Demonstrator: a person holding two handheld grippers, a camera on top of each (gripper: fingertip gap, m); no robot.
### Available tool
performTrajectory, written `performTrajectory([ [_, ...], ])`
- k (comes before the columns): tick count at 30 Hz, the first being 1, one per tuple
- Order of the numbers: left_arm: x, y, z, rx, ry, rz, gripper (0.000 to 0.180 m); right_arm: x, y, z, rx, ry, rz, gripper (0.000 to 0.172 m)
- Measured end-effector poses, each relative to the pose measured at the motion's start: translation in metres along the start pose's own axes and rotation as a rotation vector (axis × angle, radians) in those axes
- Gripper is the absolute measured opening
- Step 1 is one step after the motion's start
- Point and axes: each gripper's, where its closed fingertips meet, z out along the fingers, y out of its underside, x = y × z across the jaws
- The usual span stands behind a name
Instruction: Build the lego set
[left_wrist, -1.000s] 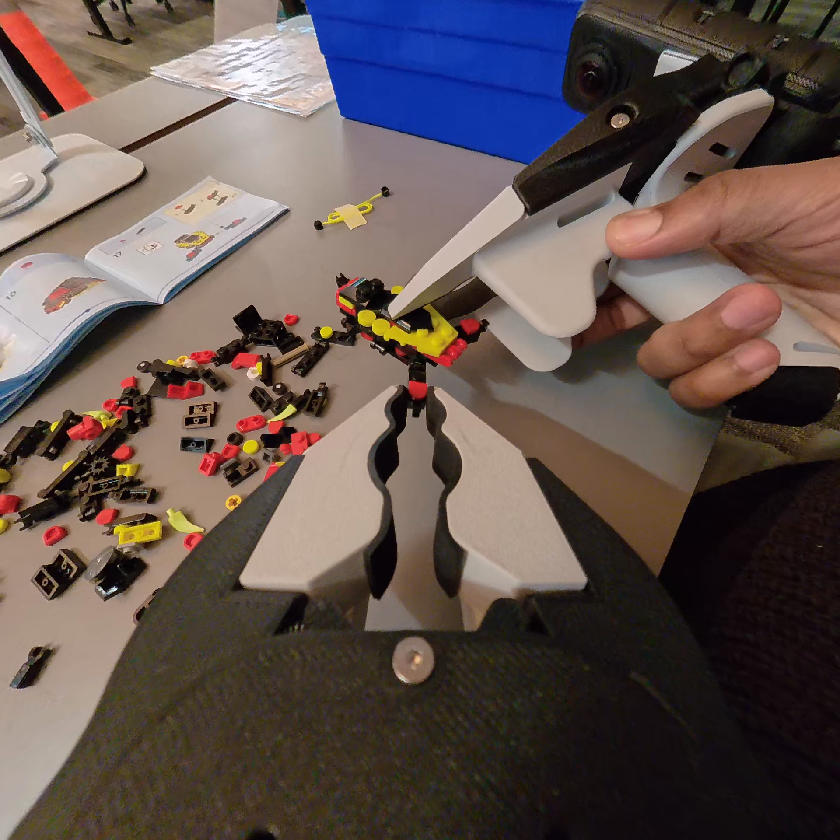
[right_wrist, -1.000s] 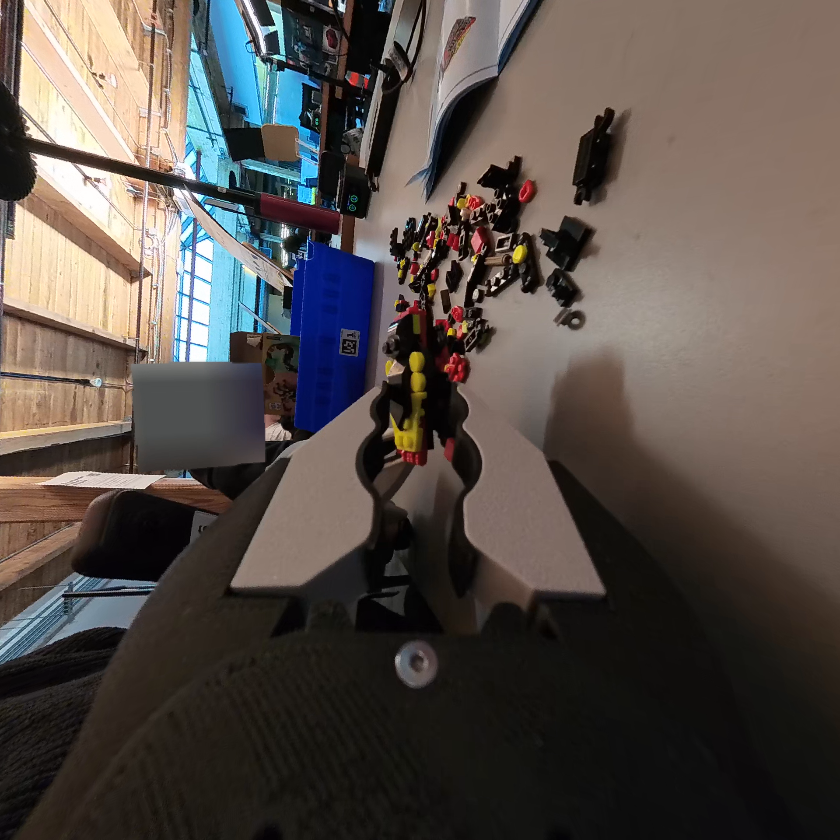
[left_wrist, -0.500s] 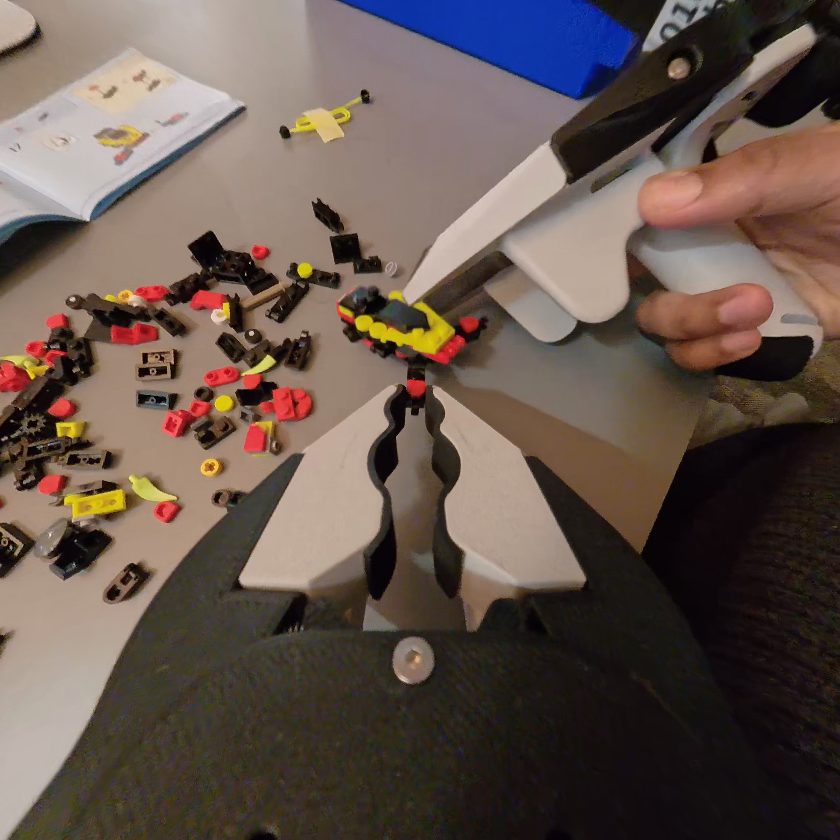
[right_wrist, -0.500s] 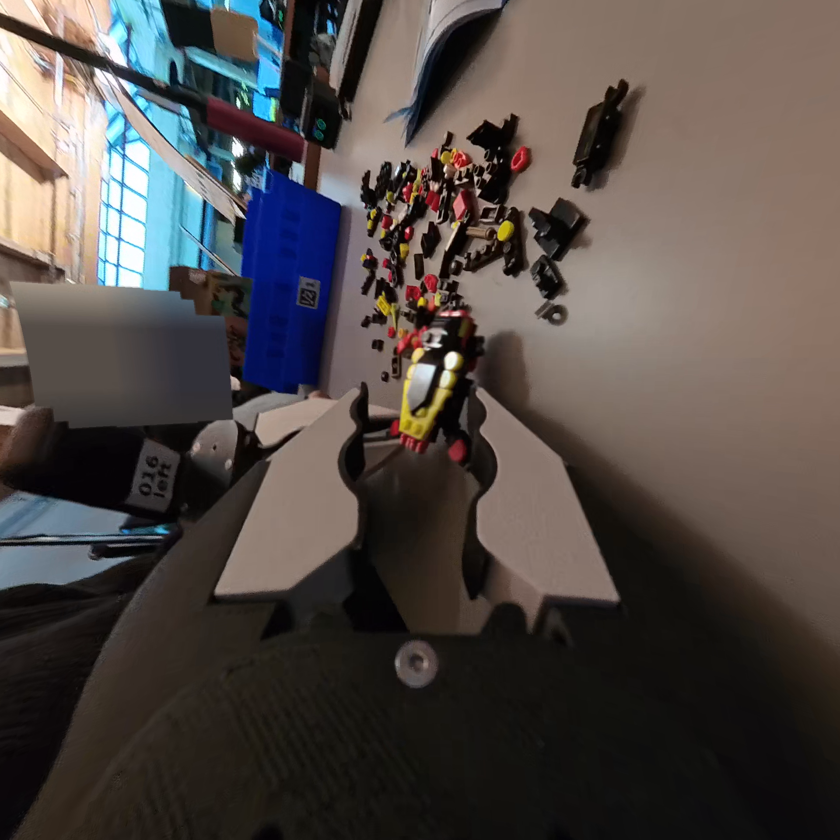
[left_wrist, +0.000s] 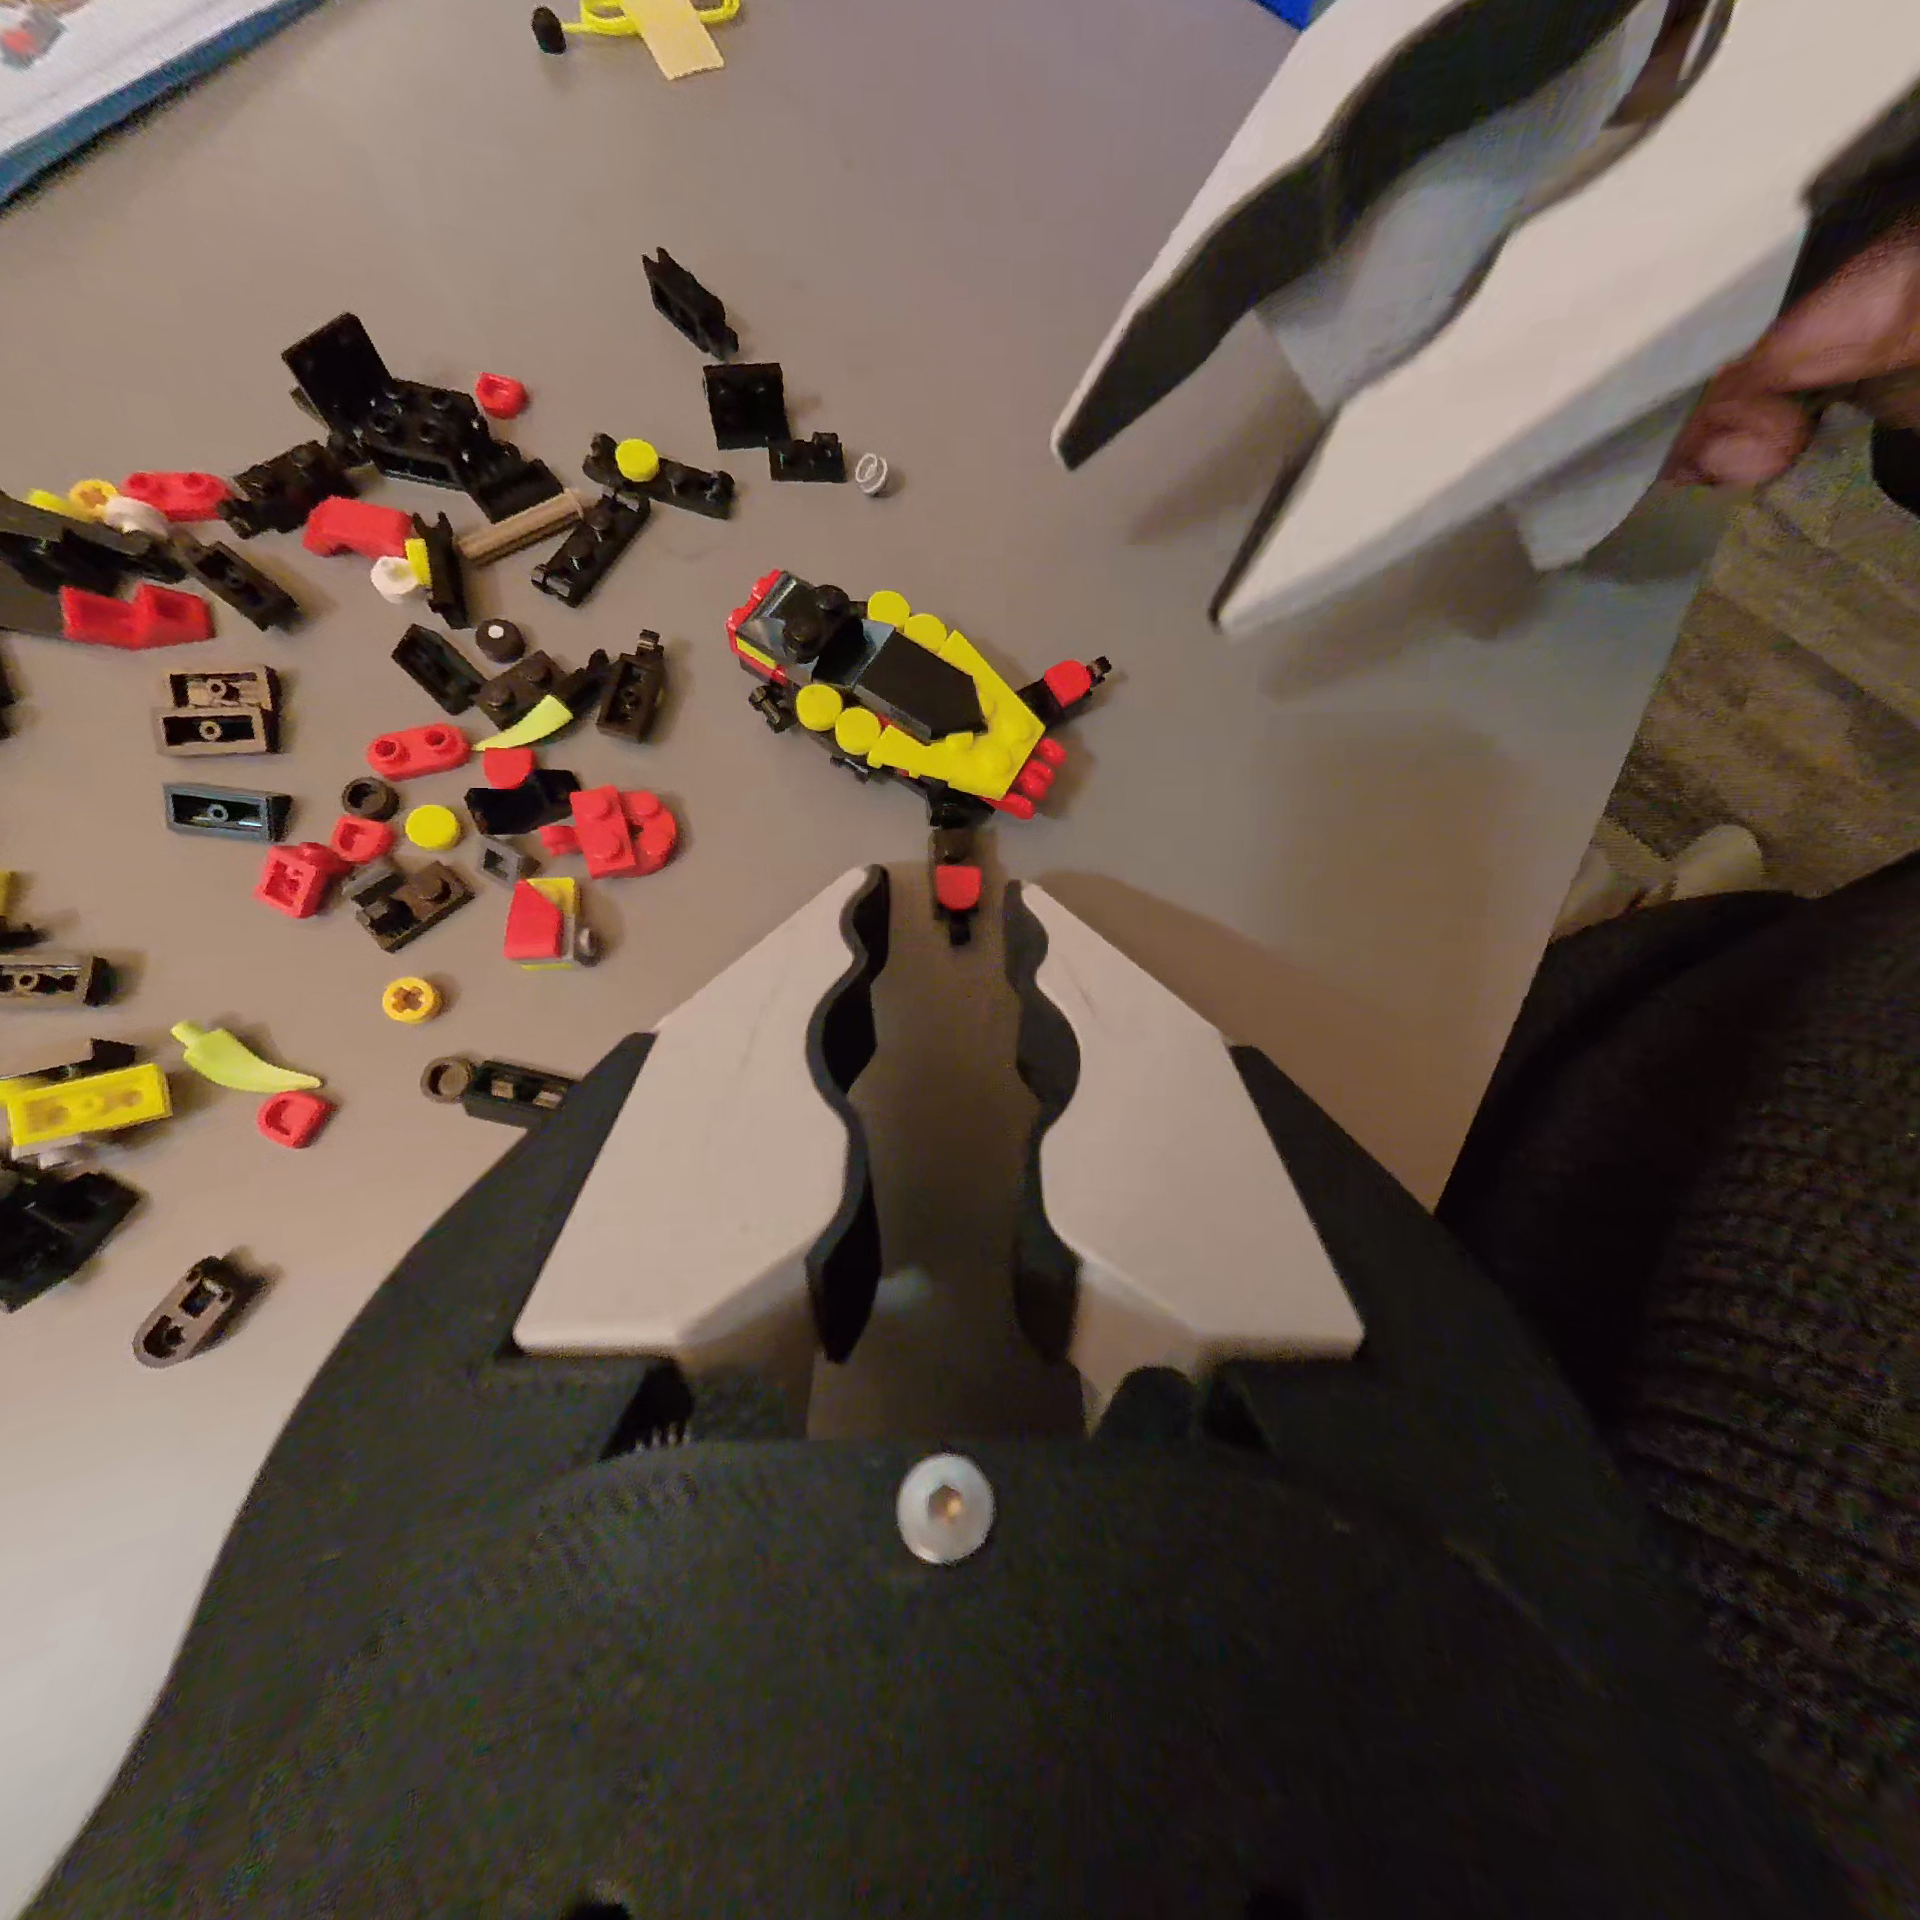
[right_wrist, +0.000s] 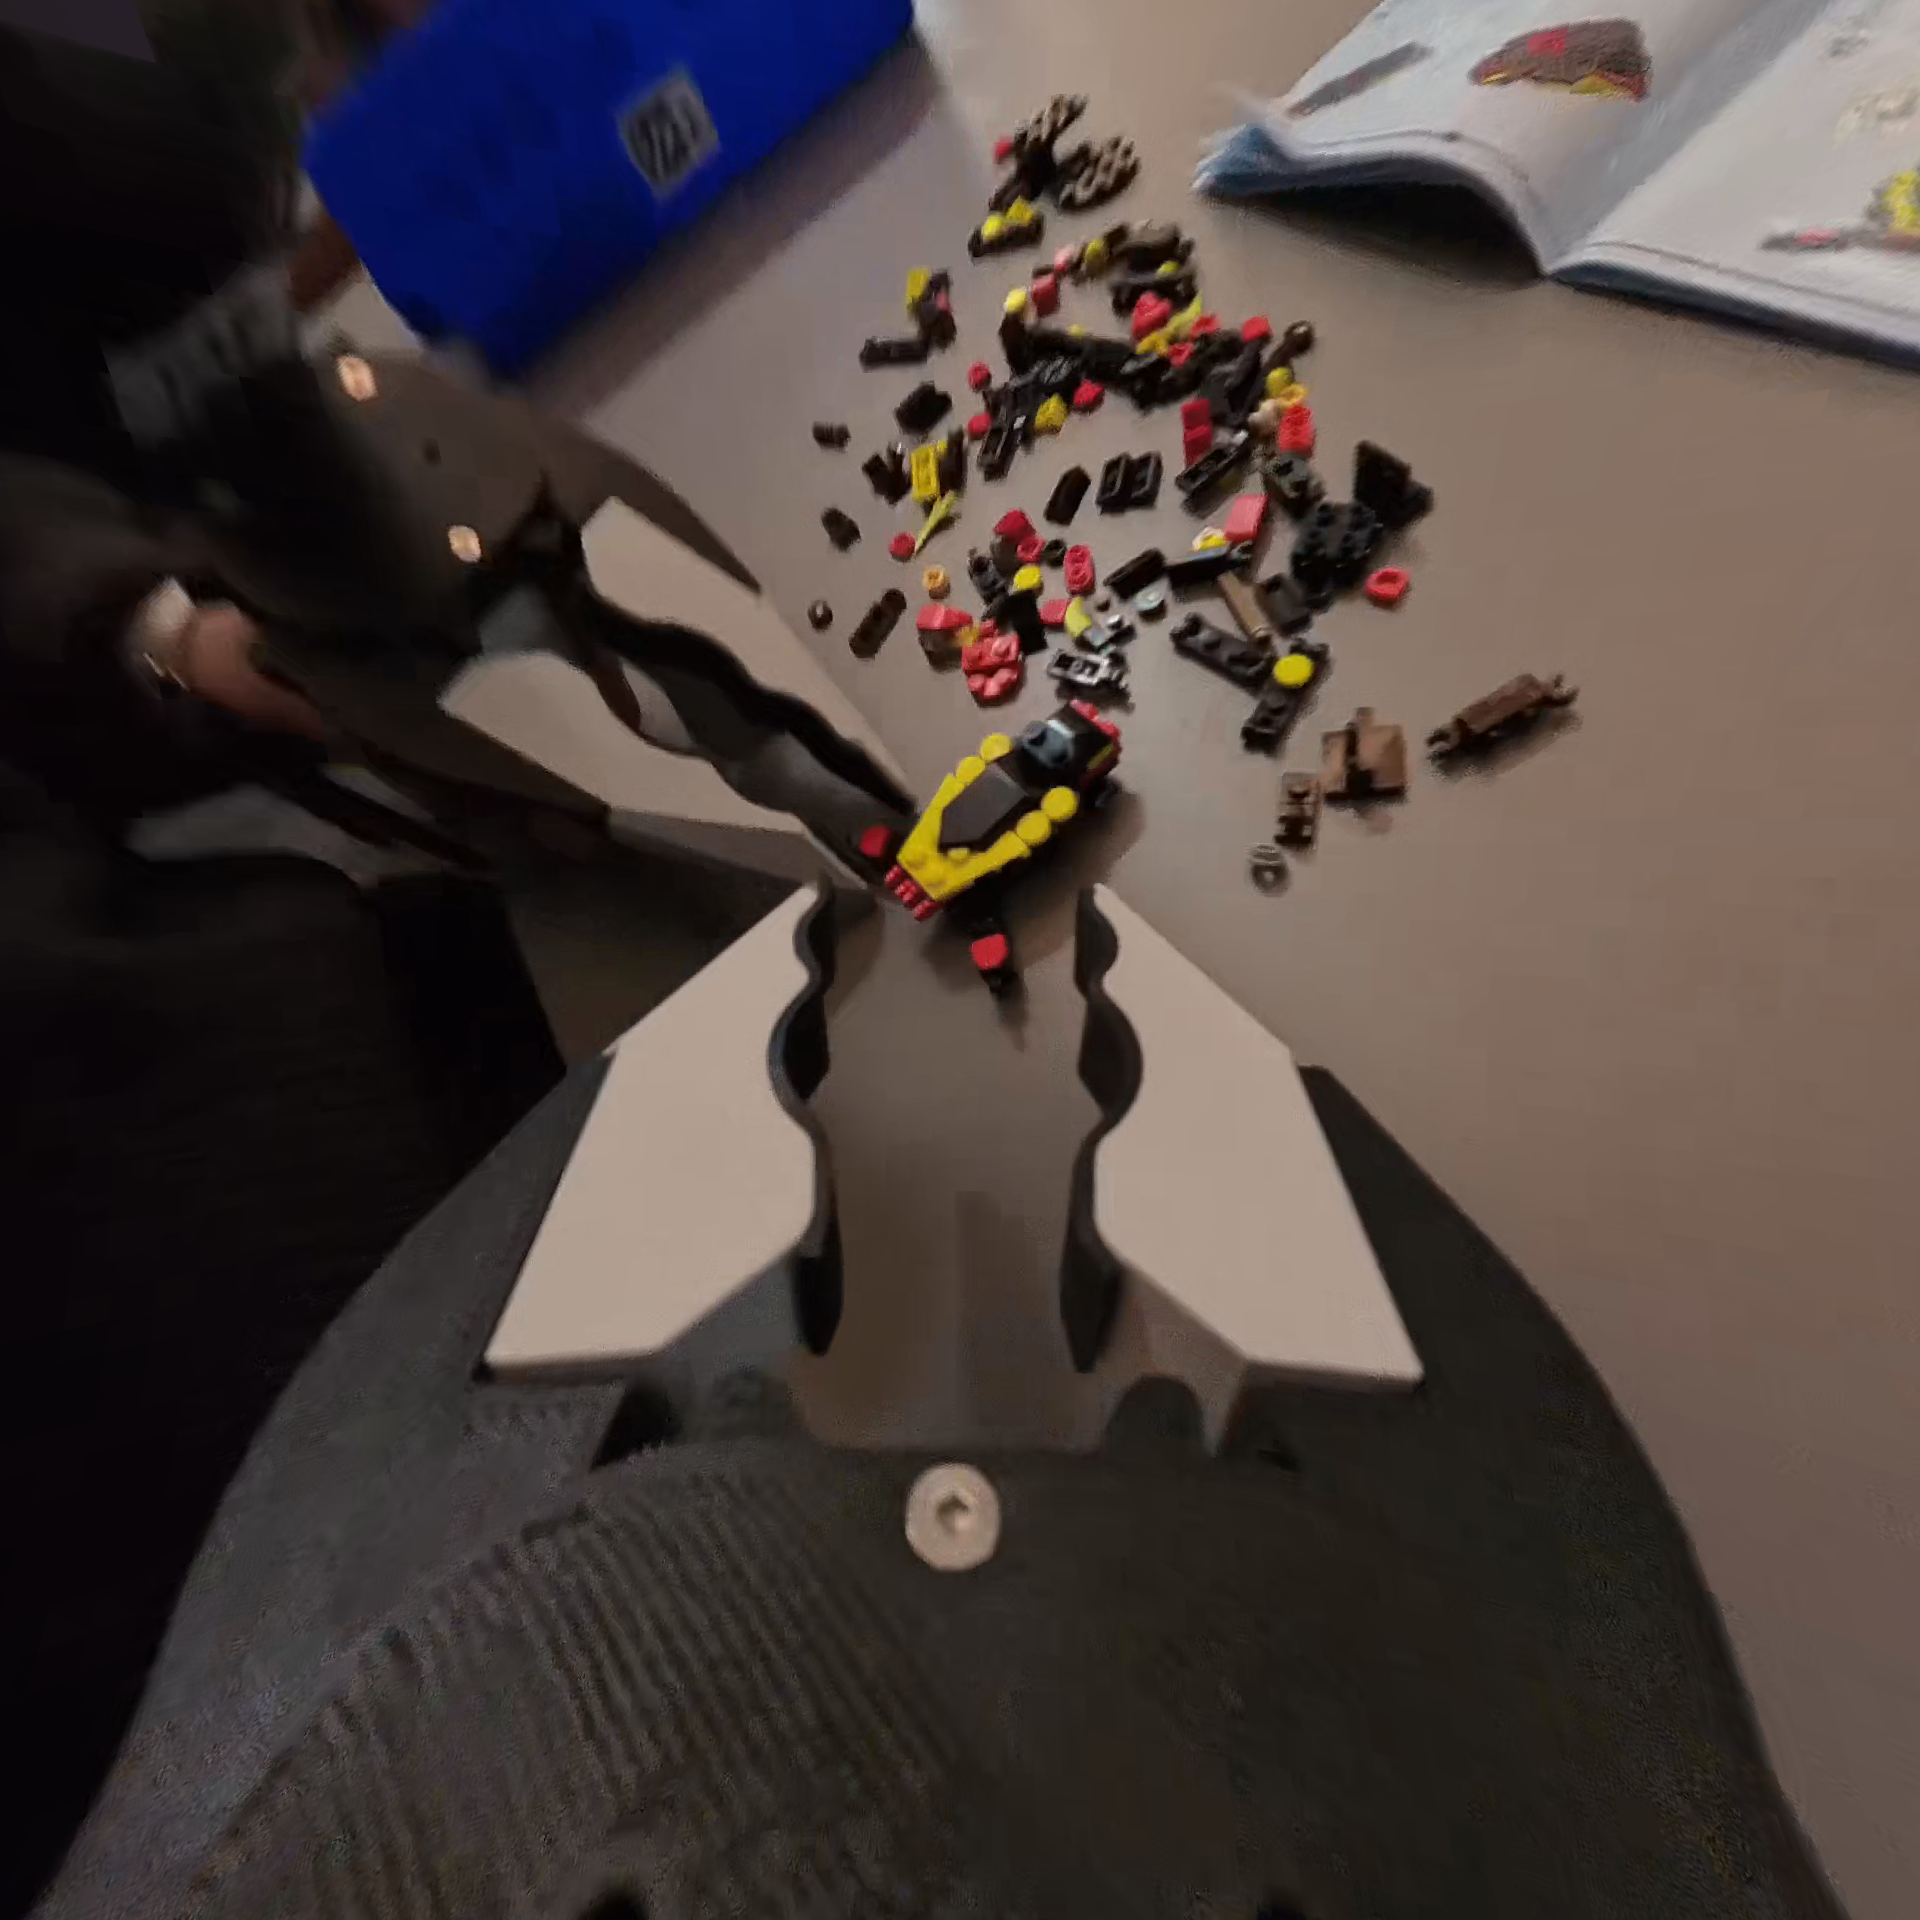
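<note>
A small yellow, black and red brick model (left_wrist: 894, 707) lies on the grey table (left_wrist: 1299, 790). My left gripper (left_wrist: 945, 888) is open. The model's thin black arm with a red tip (left_wrist: 956, 883) lies between its fingertips, with a gap on both sides. My right gripper (right_wrist: 956, 899) is open and empty just behind the model (right_wrist: 997, 810), with the model's other red-tipped arm (right_wrist: 987, 951) lying between its fingertips, untouched. The right gripper also shows in the left wrist view (left_wrist: 1143, 535), raised at the upper right. The left gripper shows blurred in the right wrist view (right_wrist: 878, 836).
Many loose black, red and yellow bricks (left_wrist: 416, 727) are spread left of the model. An open instruction booklet (right_wrist: 1662, 156) and a blue bin (right_wrist: 582, 156) lie farther off. The table's edge (left_wrist: 1538, 987) runs close on the right, beside dark clothing. Across from one pair of fingers to the other is roughly 7 centimeters.
The right gripper opened off the model and drew back. The model came down onto the table. The left gripper then opened, letting go of the red-tipped arm.
</note>
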Motion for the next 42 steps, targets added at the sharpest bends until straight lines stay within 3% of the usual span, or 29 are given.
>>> performTrajectory([
  [4,0.002,0.000,0.000,-0.004,0.005,0.035,0.020,0.004,0.022,0.015,-0.157,0.128,-0.227,0.041],
  [7,0.009,0.002,0.001,-0.018,0.044,0.060,0.025,0.003,0.024,0.020,-0.180,0.154,-0.320,0.038],
  [15,0.009,-0.003,0.006,-0.021,0.105,0.066,0.035,0.006,0.018,0.027,-0.163,0.091,-0.365,0.031],
  [22,0.007,-0.004,0.006,-0.017,0.120,0.041,0.025,0.001,0.028,0.034,-0.212,0.029,-0.379,0.030],
  [33,0.008,-0.001,0.008,-0.039,0.105,0.069,0.009,-0.002,0.031,0.035,-0.219,0.060,-0.470,0.008],
  [42,0.012,0.000,0.007,-0.042,0.136,0.086,0.009,-0.004,0.032,0.035,-0.218,0.042,-0.468,0.008],
])
